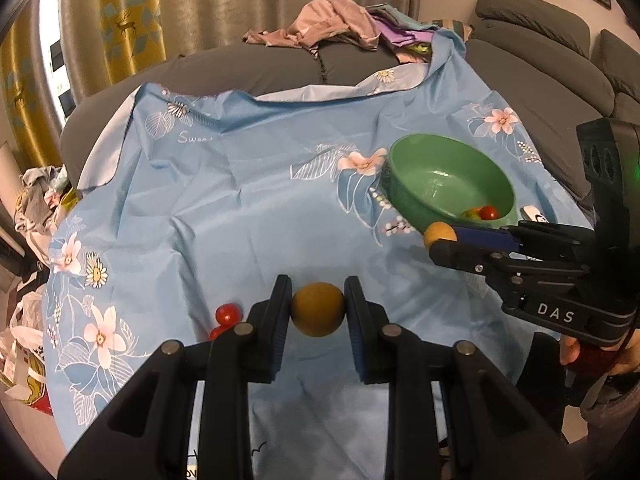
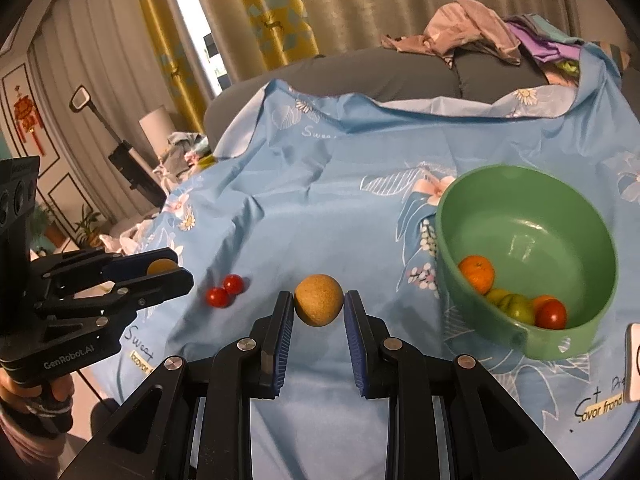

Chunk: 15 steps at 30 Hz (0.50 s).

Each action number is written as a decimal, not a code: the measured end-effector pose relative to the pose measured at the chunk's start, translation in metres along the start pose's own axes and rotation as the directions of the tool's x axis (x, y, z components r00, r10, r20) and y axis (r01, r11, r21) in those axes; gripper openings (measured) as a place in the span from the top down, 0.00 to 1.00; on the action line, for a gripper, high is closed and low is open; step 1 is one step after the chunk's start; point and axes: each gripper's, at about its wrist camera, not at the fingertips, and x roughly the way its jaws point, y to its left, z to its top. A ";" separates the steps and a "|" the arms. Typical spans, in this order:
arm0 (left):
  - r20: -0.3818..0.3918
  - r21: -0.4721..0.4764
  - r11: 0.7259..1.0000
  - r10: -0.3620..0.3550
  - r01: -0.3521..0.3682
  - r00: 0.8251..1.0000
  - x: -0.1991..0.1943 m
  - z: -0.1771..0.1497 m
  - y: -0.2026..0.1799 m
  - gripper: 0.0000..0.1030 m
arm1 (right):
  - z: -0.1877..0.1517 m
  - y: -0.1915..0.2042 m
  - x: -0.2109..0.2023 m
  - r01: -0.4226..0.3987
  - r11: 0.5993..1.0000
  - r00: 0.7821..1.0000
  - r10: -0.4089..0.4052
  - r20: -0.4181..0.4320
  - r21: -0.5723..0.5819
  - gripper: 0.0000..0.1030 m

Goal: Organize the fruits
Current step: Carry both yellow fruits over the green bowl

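Observation:
My left gripper [image 1: 317, 300] is shut on a round brown fruit [image 1: 317, 309], held above the blue flowered cloth [image 1: 240, 200]. My right gripper [image 2: 319, 304] is shut on a second round brown fruit [image 2: 319, 299], just left of the green bowl [image 2: 520, 216]. The bowl holds an orange [image 2: 477, 273], green fruits [image 2: 516, 306] and a red tomato [image 2: 552, 314]. Two red tomatoes [image 2: 224, 290] lie on the cloth between the grippers; they also show in the left wrist view [image 1: 226, 316]. The right gripper [image 1: 440, 240] is seen from the left wrist view beside the bowl [image 1: 452, 176]. The left gripper [image 2: 168, 270] is seen from the right wrist view.
The cloth covers a grey sofa [image 1: 280, 60] with a pile of clothes [image 1: 340, 24] at the back. Curtains [image 1: 120, 20] hang behind. A white card [image 2: 633, 360] lies right of the bowl. Clutter and bags [image 1: 28, 320] sit on the floor at left.

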 end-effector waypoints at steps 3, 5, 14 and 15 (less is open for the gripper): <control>0.008 0.015 1.000 -0.007 0.007 1.000 -0.001 0.004 -0.007 0.74 | 0.001 -0.004 -0.005 0.005 1.000 1.000 -0.005 0.012 0.005 0.73; 0.010 0.026 1.000 -0.013 0.013 1.000 0.000 0.007 -0.012 0.74 | 0.002 -0.008 -0.008 0.011 1.000 1.000 -0.011 0.019 0.010 0.73; 0.009 0.074 0.996 -0.047 0.046 0.999 0.009 0.021 -0.034 0.74 | 0.001 -0.033 -0.021 0.049 0.997 0.998 -0.051 0.048 0.057 0.73; 0.009 0.079 0.996 -0.052 0.051 0.999 0.010 0.023 -0.036 0.74 | 0.002 -0.035 -0.021 0.052 0.997 0.997 -0.055 0.050 0.060 0.73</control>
